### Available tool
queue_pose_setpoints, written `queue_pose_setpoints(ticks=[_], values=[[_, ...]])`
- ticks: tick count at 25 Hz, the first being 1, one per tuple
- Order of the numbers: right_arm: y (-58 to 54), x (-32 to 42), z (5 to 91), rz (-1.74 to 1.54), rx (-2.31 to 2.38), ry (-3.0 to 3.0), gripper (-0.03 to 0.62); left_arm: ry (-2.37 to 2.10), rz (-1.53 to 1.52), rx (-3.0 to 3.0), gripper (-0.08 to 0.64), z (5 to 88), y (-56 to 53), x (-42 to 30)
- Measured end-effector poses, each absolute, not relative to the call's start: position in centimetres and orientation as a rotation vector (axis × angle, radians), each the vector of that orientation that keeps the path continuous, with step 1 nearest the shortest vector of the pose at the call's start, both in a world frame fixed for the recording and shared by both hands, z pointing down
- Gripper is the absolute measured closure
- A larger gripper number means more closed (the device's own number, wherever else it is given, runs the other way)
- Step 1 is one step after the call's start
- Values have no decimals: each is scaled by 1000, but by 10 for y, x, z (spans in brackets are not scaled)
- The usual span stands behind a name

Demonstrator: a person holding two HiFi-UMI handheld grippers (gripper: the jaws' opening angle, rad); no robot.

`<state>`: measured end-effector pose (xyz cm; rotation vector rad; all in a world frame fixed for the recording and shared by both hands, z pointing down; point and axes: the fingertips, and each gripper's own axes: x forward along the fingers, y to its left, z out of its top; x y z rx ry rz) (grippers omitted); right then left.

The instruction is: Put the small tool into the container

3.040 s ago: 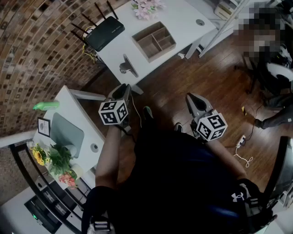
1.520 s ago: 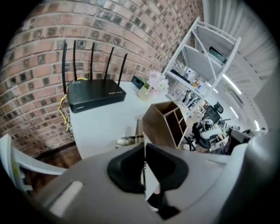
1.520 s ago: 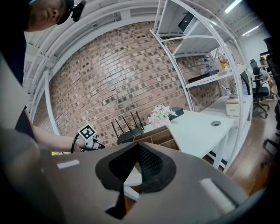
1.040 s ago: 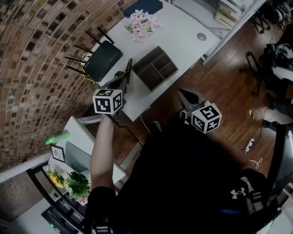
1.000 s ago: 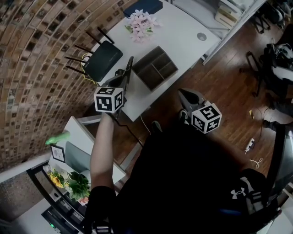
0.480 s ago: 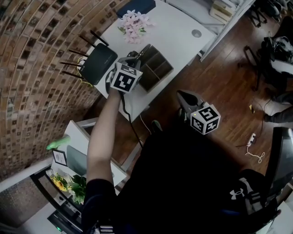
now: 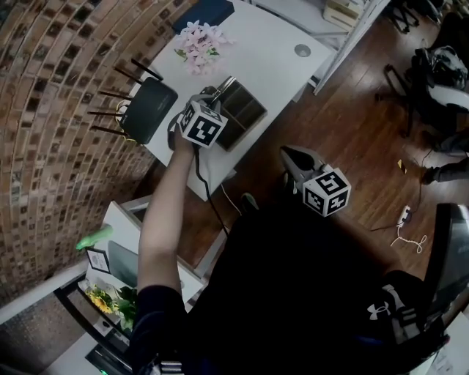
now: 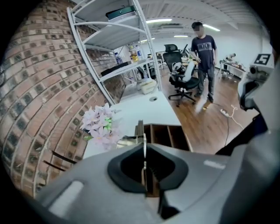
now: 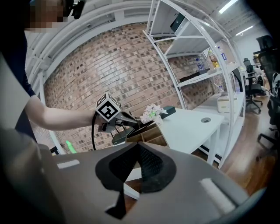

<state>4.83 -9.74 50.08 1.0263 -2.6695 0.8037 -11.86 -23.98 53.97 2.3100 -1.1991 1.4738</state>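
Note:
In the head view my left gripper (image 7: 218,94) reaches out over the white table (image 7: 271,29), shut on a thin metal tool (image 7: 227,82). The tool's tip hangs above the wooden compartment container (image 7: 244,111). From the left gripper view the tool (image 8: 140,130) sticks up edge-on between the closed jaws of the left gripper (image 8: 144,148), with the container's open compartments (image 8: 170,134) just beyond. My right gripper (image 7: 291,155) hangs back over the wooden floor, near my body. Seen from its own camera, the right gripper (image 9: 138,145) is shut with nothing in it.
A black router (image 7: 146,110) with antennas lies left of the container. Pink flowers (image 7: 196,44) and a dark book (image 7: 205,11) sit further along the table. A person (image 8: 203,57) stands by office chairs across the room. White shelving (image 8: 109,43) rises behind the table.
My left gripper has carried the tool forward from the table's near edge to above the container. The right gripper has stayed near my body.

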Motion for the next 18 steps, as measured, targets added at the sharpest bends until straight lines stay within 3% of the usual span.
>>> queue_pose_setpoints(ticks=[18], values=[[-95, 48, 501, 792, 993, -2672, 589, -1171, 1501, 2272, 551, 560, -236, -123]])
